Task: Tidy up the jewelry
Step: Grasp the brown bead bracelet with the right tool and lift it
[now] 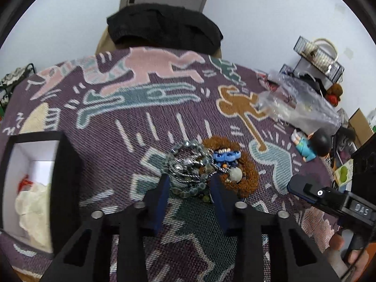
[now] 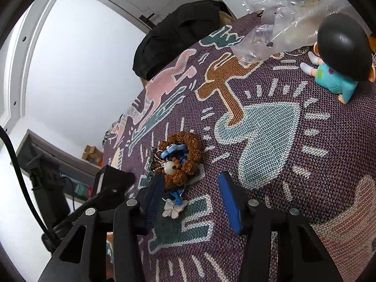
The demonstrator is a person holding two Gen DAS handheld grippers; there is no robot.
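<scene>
Broadly, a patterned woven cloth (image 1: 145,122) is covering the surface, and an open white-lined box (image 1: 30,164) is sitting at its left edge, well apart from the jewelry. The jewelry pile (image 1: 206,166) is lying near the middle of the cloth: a brown beaded bracelet (image 1: 246,171) on the right side of the heap, a pale glass-bead strand (image 1: 188,162) on the left. The left gripper (image 1: 190,185) is standing nearer, its jaws part-way apart and straddling the near edge of the glass beads; whether the pads are pressing I cannot tell. The right gripper (image 2: 190,188) is arriving from the other side, jaws standing apart, with a small butterfly charm (image 2: 175,208) lying between them and the brown bracelet just ahead of the left finger (image 2: 154,195).
</scene>
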